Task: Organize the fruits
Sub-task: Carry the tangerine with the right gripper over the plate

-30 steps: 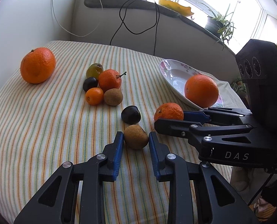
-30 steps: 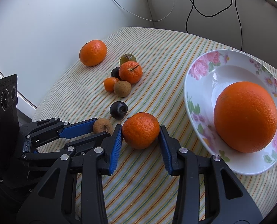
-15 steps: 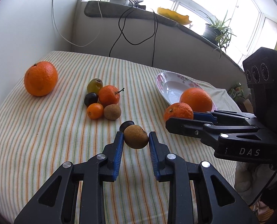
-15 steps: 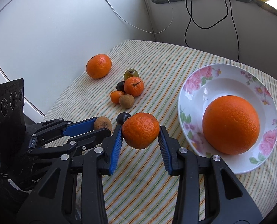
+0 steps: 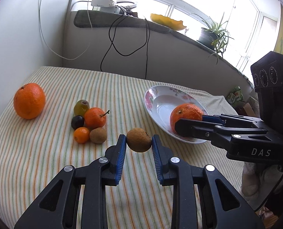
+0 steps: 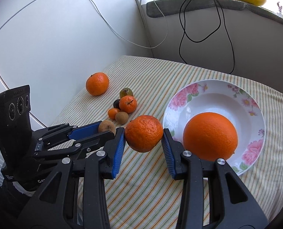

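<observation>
Striped table (image 5: 46, 171): left hand-held gripper (image 5: 139, 147) pinching brown fruit (image 5: 139, 139), right hand-held gripper (image 6: 143, 143) pinching mandarin (image 6: 143, 133), both raised beside plate (image 6: 214, 87), likely for loading.

left claw (image 5: 139, 145) clamped, right claw (image 6: 143, 139) clamped, both angled downward

The cloth (image 6: 179, 72) on the surface is a soft, matt striped weave. The plate (image 6: 214, 97) is glossy glazed china with printed flowers. Both claws are matt black plastic with ribbed blue pads (image 5: 121, 156) and shiny metal screws. The mandarin (image 6: 143, 133) has dull, pitted peel.
</observation>
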### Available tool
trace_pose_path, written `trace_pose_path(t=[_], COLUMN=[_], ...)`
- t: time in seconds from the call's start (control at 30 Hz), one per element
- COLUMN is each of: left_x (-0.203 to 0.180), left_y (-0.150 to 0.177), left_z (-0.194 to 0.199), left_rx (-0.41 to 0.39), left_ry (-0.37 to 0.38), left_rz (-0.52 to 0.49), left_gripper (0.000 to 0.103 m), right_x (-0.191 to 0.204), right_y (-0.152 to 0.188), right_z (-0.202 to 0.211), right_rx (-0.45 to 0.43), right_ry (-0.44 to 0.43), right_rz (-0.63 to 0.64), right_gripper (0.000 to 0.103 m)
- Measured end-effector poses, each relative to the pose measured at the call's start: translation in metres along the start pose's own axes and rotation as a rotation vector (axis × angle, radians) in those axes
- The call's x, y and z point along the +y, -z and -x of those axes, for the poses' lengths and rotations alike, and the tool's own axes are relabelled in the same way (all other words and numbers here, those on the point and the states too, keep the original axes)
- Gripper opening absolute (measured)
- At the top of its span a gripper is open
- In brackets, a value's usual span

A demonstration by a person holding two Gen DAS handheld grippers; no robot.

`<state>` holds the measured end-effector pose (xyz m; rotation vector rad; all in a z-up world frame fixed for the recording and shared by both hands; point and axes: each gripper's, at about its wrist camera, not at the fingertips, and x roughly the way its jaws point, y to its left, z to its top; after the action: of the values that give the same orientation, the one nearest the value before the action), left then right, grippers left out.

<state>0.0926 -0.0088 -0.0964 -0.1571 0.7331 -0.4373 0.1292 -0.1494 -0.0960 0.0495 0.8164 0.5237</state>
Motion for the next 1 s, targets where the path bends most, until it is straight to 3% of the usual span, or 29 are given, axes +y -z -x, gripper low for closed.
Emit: trace_pose_path(t=[1.0], left_x=[-0.036], left_y=[-0.051], left_z=[-0.044], left_rx=[-0.019], left_ry=[0.070], left_rz=[-0.080], left_gripper=[0.026], right_x=[-0.067], right_y=[-0.025], right_z=[0.025], right_rx=[-0.080], right_ry=[0.072], right_rz=[-0.088], right_gripper=[0.040])
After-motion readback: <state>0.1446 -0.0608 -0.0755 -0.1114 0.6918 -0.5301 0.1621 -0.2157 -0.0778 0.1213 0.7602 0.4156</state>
